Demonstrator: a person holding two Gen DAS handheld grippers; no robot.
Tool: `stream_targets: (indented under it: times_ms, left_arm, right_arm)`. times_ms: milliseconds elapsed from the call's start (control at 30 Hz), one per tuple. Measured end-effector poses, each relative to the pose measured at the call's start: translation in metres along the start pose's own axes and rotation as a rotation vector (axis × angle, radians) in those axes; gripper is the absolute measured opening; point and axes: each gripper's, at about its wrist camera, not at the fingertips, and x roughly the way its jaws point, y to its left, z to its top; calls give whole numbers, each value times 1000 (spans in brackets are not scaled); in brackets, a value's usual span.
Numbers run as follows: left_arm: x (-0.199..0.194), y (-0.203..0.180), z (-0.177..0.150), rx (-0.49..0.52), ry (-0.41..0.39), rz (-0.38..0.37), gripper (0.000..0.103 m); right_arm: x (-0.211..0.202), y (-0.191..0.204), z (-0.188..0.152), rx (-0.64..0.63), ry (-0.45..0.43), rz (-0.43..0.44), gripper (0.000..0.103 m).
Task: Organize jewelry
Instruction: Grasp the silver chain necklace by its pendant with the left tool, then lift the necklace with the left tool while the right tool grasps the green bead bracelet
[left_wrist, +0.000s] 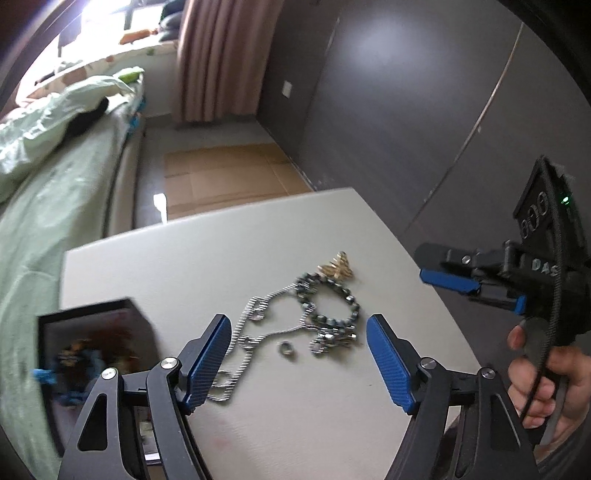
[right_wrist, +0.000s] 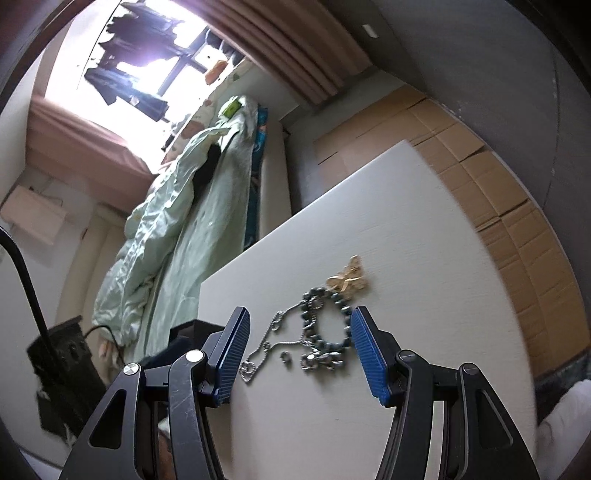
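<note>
Both grippers are over the desk (left_wrist: 303, 413) and nothing is picked yet. Left gripper (left_wrist: 299, 354): jaws open, empty, pile framed between them in the lower centre of its view. Right gripper (right_wrist: 301, 354): jaws open about half way, empty, pile likewise between the blue pads but ahead of them, not touching. In the left view the right gripper (left_wrist: 472, 291) comes in from the right edge, held by a hand (left_wrist: 543, 380). Jewelry sits as one tangle at desk centre: silver chain (left_wrist: 251, 332) trailing toward lower left, dark beaded bracelet (left_wrist: 332, 299) overlapping it, gold butterfly piece (left_wrist: 337, 268) at the far end touching the beads, a small ring (left_wrist: 286, 348) lying apart just in front. Dark open box (left_wrist: 96, 354) at the left edge of the left view, near the desk corner, probably the destination. Suggest: go for an outlier first, the ring or the butterfly, not the middle of the tangle. The chain looks threaded under the beads, so lifting either will likely drag the other; pin one with one gripper and pull with the other, slowly. The ring is tiny and flat, so come down steep and close fully. Frames are motion-blurred; can't tell whether the clasps are hooked together.
</note>
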Motion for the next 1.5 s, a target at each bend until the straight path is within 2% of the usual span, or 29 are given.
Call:
stream_targets:
  times_ms: [133,400,567,700,767,800,867,1067,1500]
  left_arm:
    - [25,-12,-5,25,43,-2,73]
    - [59,-33,-16,145,81,11,68]
    - [75,-44,-25,219,121,24,56]
    - [78,-54,-32,291,95,69,52]
    - [77,-55,-32,301,90,72,37]
    - [78,-54,-32,294,92,64,36]
    - [75,-47,-30,268,98,39,17]
    - [66,-40,-27,224,86,-7,17]
    - [-2,2,4,58,-93,-38,15]
  right_arm:
    - [-9,-14,2,22,-9,-15,58]
    - [-21,-34,6,56,-24,-20,58]
    - [-25,-42,5,59,-25,-26,58]
    - [-27,-46,6,65,-27,-31,58]
    - [-26,-47,6,63,-24,-33,58]
    - [-25,-46,5,60,-21,-33,58]
    - [-22,-43,3,49,-13,-35,58]
    - [-13,-35,1,23,10,-46,58]
    - [9,-23,-1,-8,30,-91,58]
